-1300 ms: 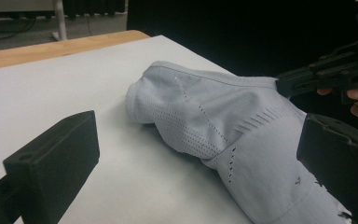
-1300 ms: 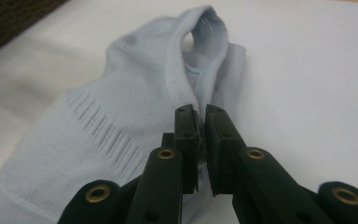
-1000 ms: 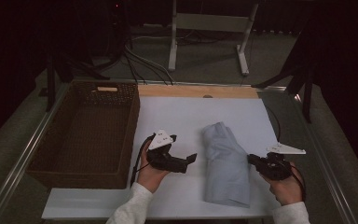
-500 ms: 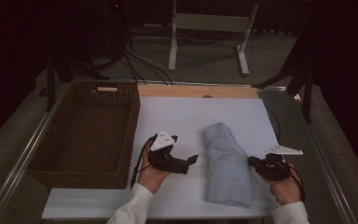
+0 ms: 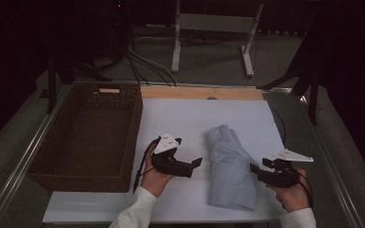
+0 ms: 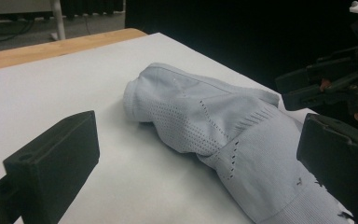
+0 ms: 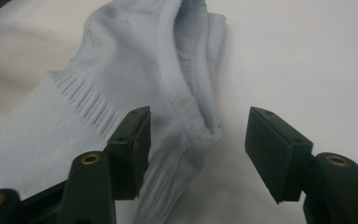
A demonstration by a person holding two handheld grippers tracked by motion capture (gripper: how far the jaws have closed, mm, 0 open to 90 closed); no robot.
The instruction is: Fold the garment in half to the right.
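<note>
Basket (image 5: 83, 137) at left seen with nothing inside; cloth (image 5: 230, 166) laid lower centre; left gripper (image 5: 190, 164) spread; right gripper (image 5: 256, 170) just opened, pinching nothing.

The folded garment (image 6: 223, 135) runs off the bottom edge in the left gripper view and off the top and left edges in the right gripper view, its underside is hidden against the desk (image 5: 190, 118), and the basket (image 5: 83, 137) floor is too dark to make out.
</note>
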